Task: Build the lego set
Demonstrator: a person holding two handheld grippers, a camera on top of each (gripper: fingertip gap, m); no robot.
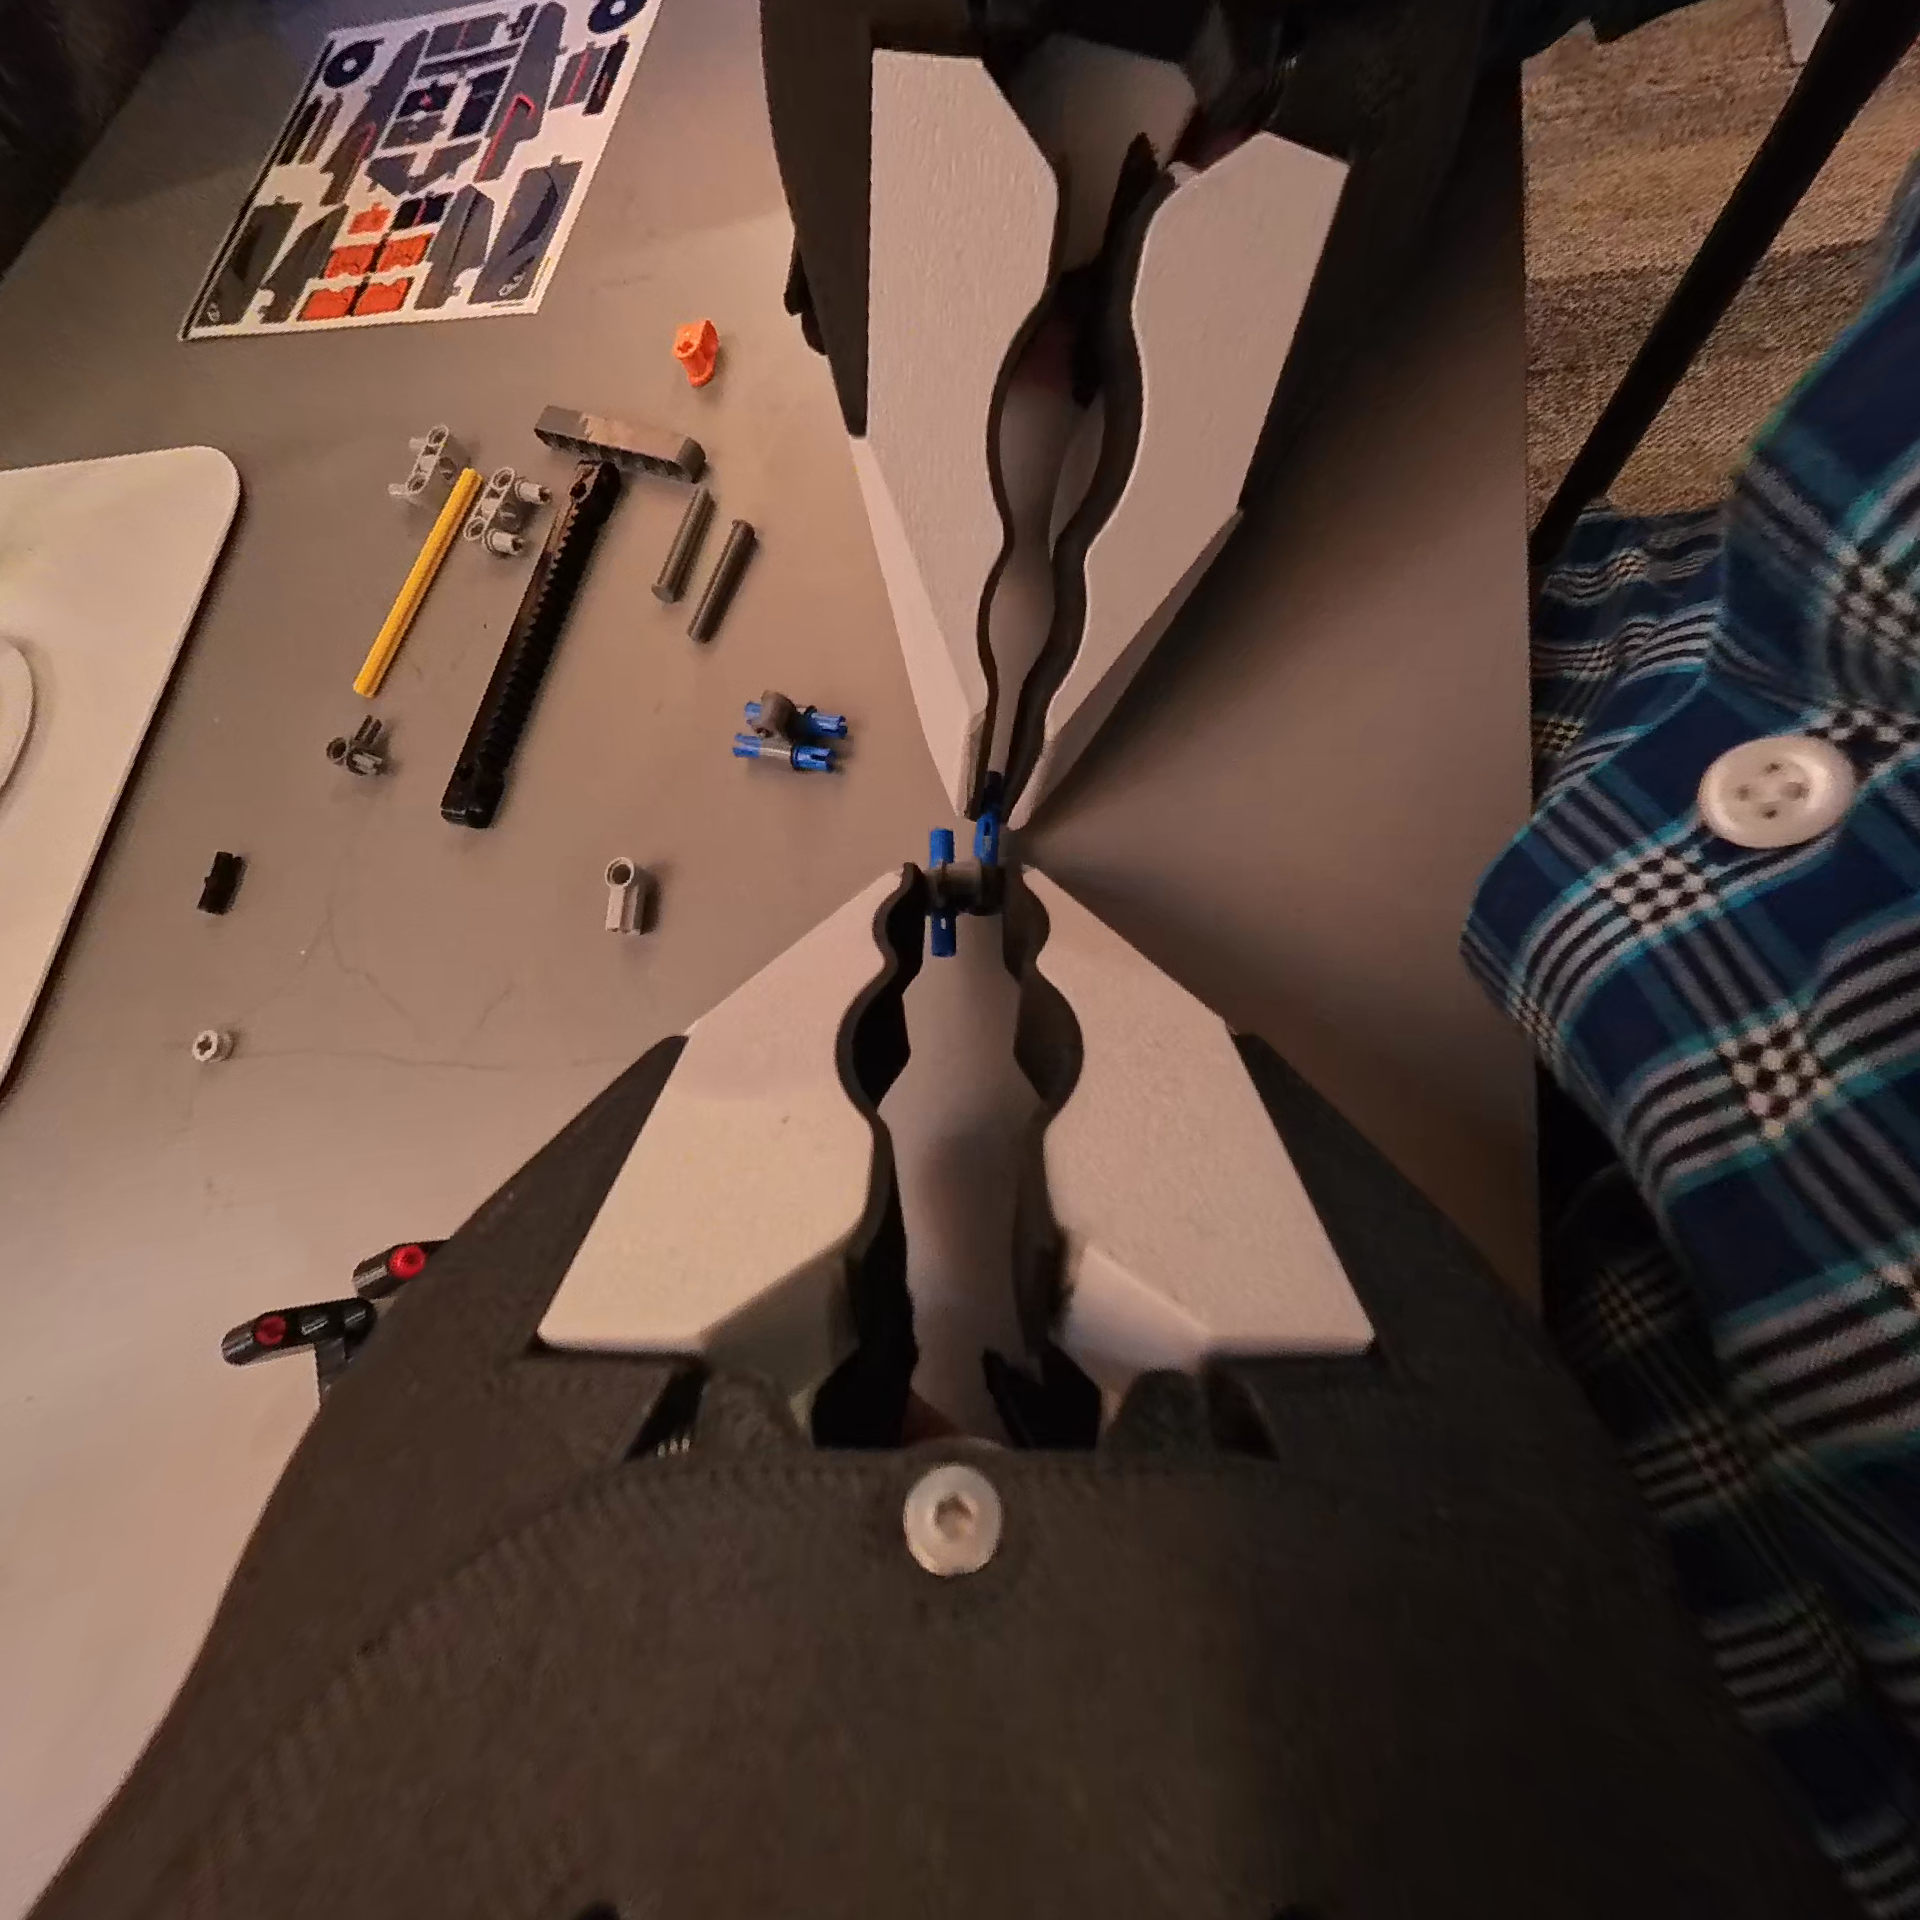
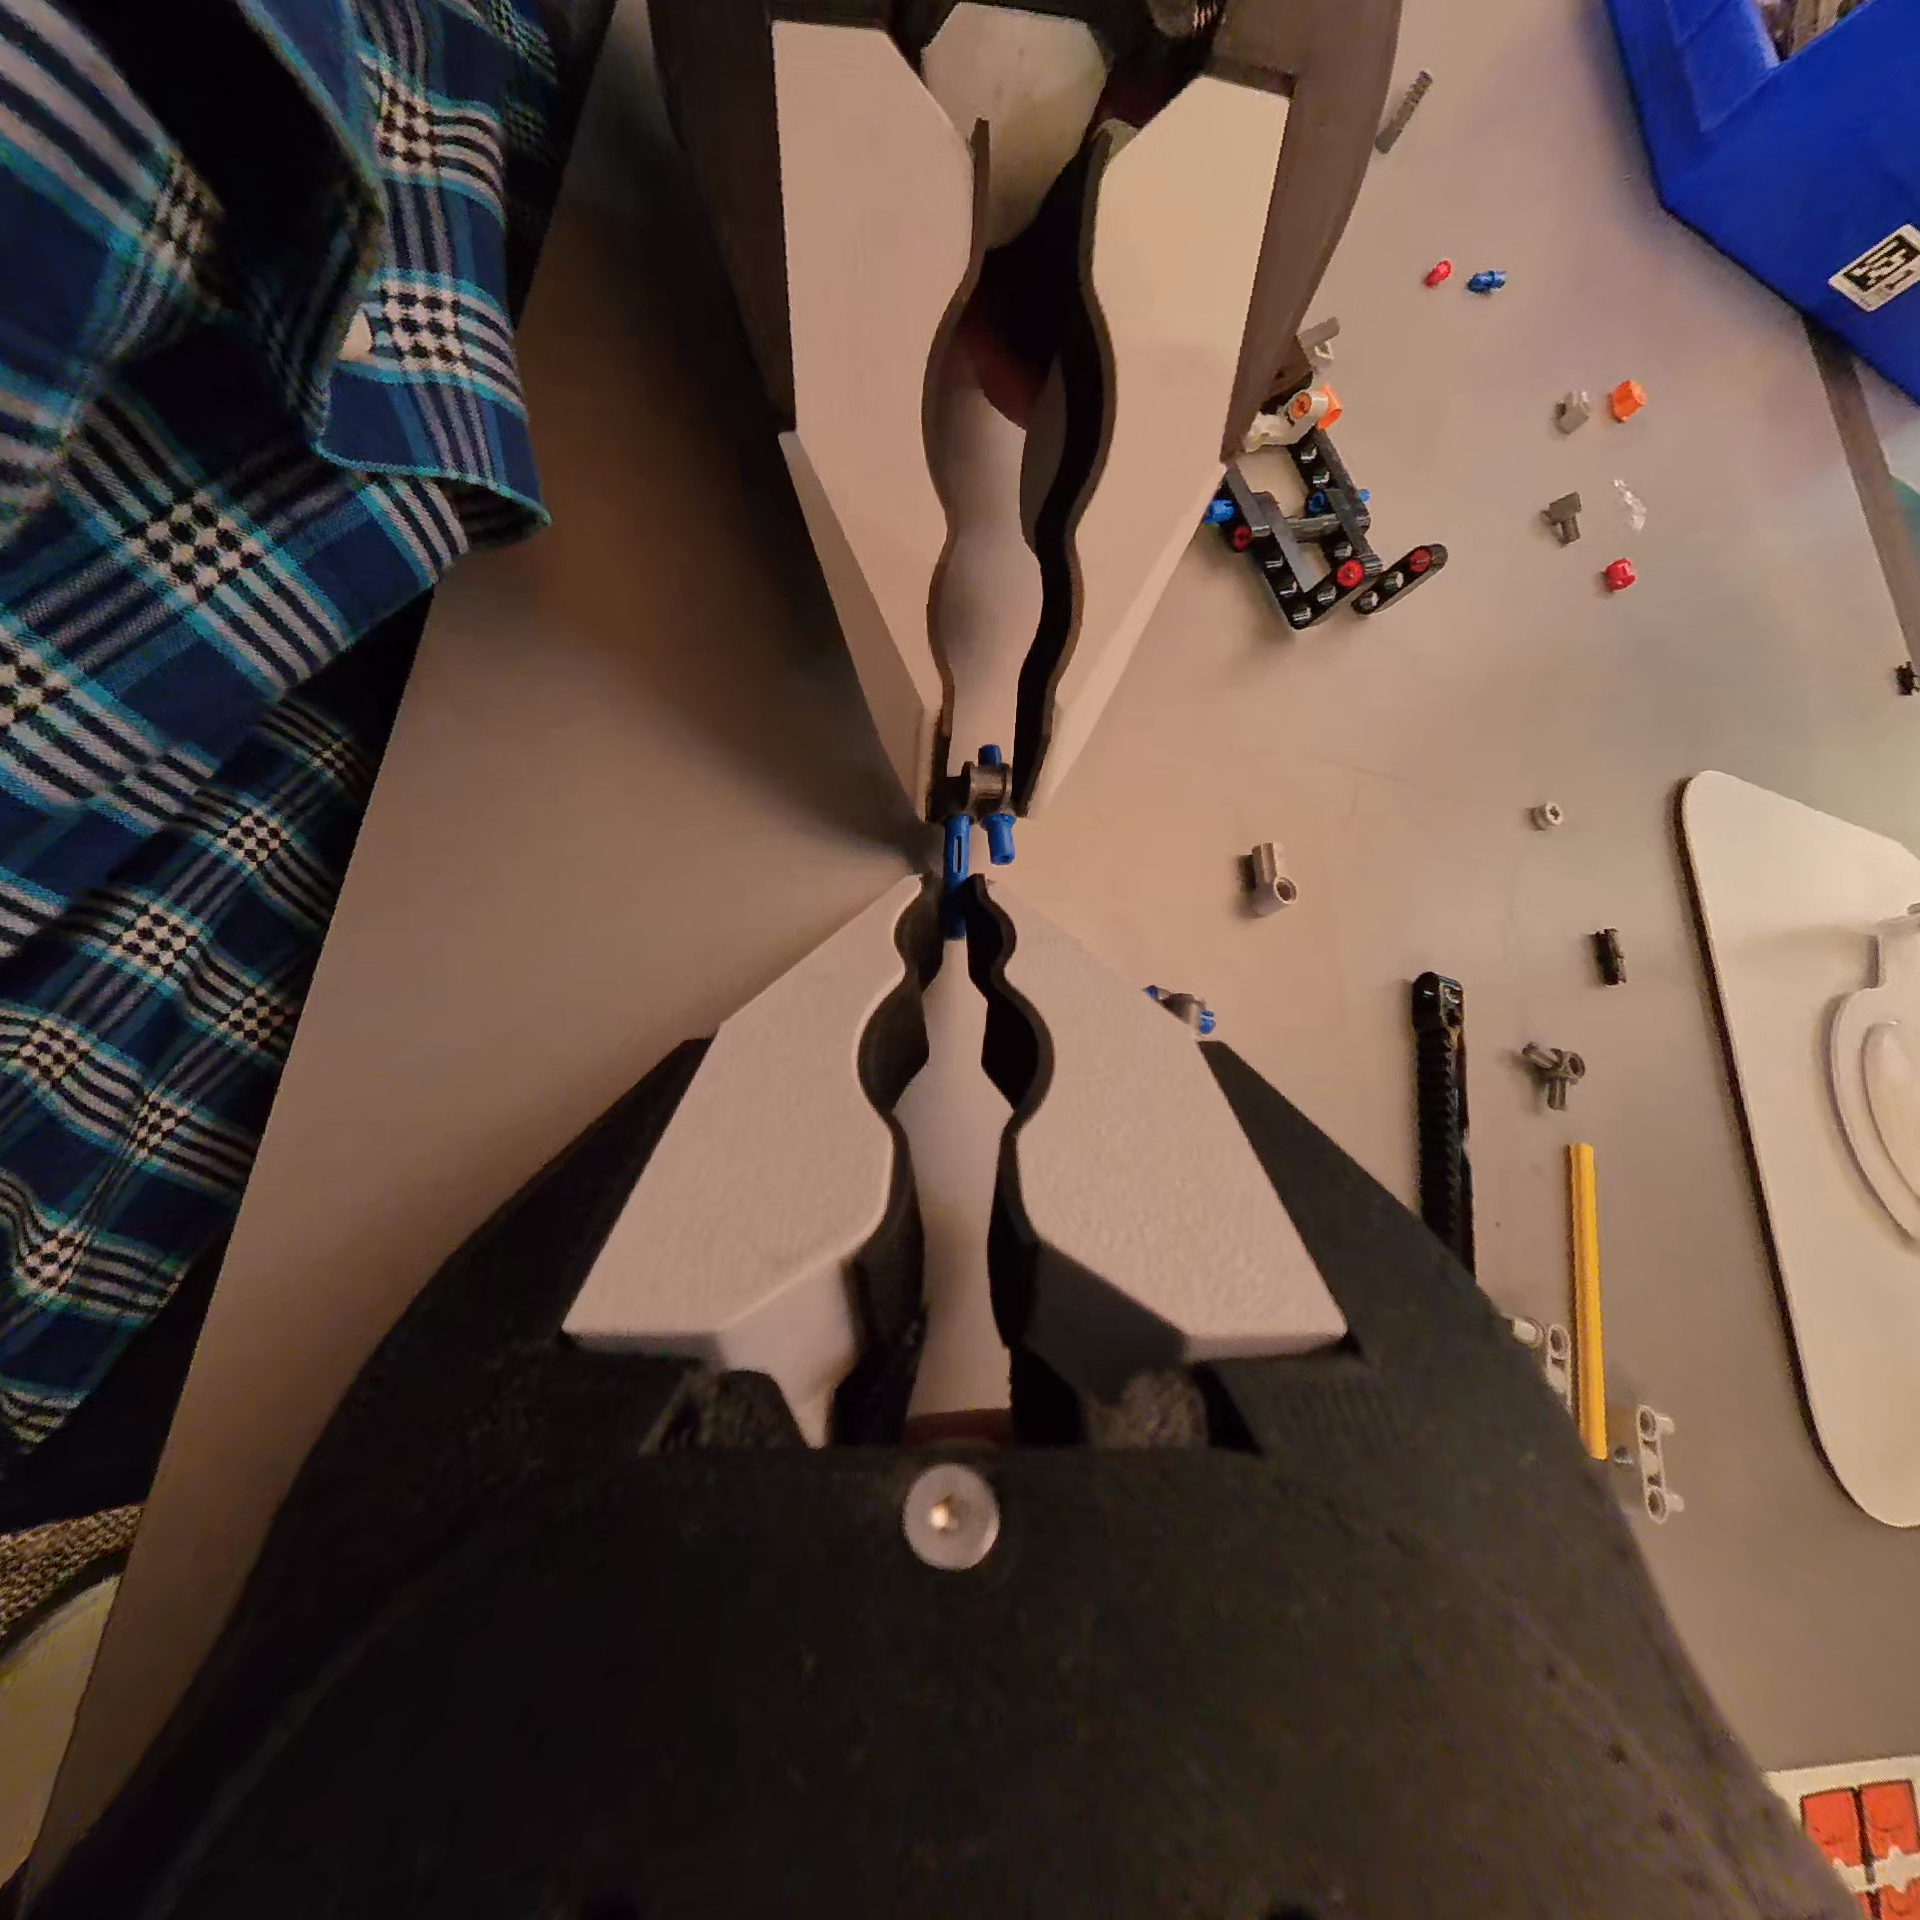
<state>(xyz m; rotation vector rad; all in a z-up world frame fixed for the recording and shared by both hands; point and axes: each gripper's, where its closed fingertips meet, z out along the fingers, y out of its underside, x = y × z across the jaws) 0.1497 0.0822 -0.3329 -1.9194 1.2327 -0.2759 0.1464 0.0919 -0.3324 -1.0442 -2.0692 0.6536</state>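
Note:
My left gripper (image 1: pixel 961 883) is shut on a small grey connector (image 1: pixel 964 885) that has a blue pin (image 1: pixel 940 904) through it. My right gripper (image 1: pixel 995 805) comes in from the opposite side, tip to tip with the left one. It is shut on a second blue pin (image 1: pixel 987 831) whose end meets the connector. In the right wrist view, my right gripper (image 2: pixel 951 909) pinches that blue pin (image 2: pixel 954 857). The left gripper (image 2: pixel 977 795) holds the grey connector (image 2: pixel 982 788) facing it. Both are held above the grey table (image 1: pixel 1247 935).
Loose parts lie on the table: a black gear rack (image 1: pixel 530 644), a yellow axle (image 1: pixel 416 582), a grey beam (image 1: pixel 623 442), blue-pinned connectors (image 1: pixel 790 732) and a sticker sheet (image 1: pixel 416 166). A partly built black frame (image 2: pixel 1314 530), a blue bin (image 2: pixel 1787 156), a white board (image 2: pixel 1818 1039) and a plaid sleeve (image 1: pixel 1714 935) are nearby. Left and right tips are no more than a few centimetres apart.

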